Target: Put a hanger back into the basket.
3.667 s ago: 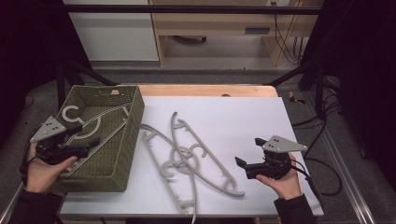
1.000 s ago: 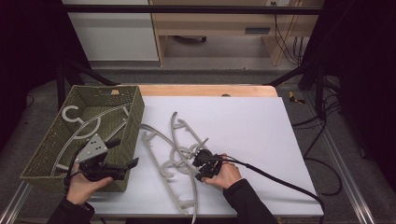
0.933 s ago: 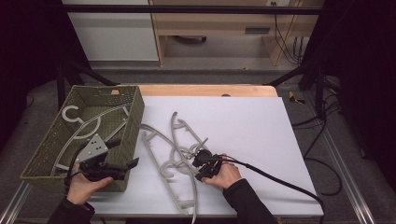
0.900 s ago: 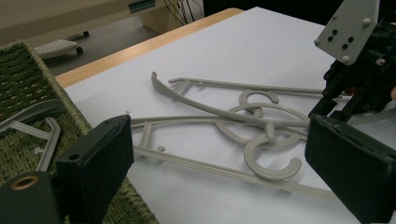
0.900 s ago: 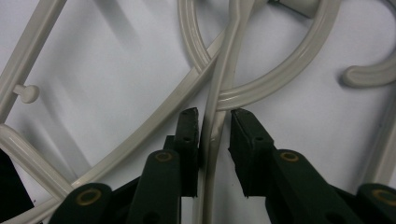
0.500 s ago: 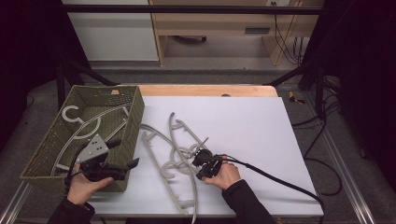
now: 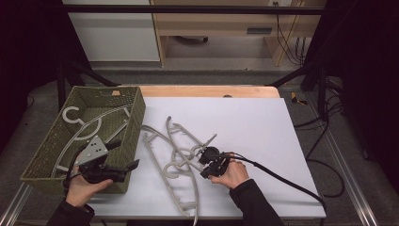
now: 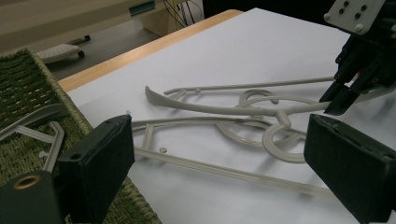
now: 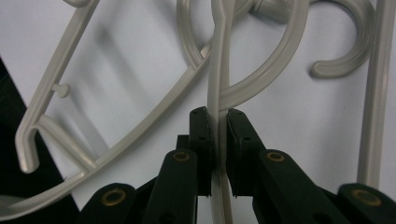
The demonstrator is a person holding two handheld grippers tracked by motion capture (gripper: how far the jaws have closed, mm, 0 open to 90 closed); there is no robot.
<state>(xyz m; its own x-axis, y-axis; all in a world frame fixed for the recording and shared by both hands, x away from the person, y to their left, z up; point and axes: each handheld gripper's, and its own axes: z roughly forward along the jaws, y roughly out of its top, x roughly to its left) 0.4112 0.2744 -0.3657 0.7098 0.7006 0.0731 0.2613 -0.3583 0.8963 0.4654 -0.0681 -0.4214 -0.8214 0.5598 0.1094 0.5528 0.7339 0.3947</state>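
A: Your right gripper (image 7: pixel 207 163) sits low in the middle of the high view, on the pile of pale grey plastic coat hangers (image 7: pixel 175 160) lying on the white table (image 7: pixel 244 122). Its jaws have just been closing, and they now pinch one thin grey hanger bar (image 9: pixel 218 107) between the pads.

B: So it has the bar?

A: Yes. In the right gripper view the bar runs straight up the centre of the frame, with both pads pressed against its sides. Other curved hanger arms and a hook cross behind it, higher in that frame.

B: And your left gripper (image 7: pixel 124 170)?

A: It is in the lower left of the high view, at the near right corner of the green woven basket (image 7: pixel 51 155). Its jaws stand wide apart with nothing in them. In the left gripper view the hangers lie on the table beyond the pads, and the basket wall shows at the left edge.

B: Anything in the basket?

A: One more pale grey hanger (image 7: pixel 87 125) lies inside it, hook towards the upper left.
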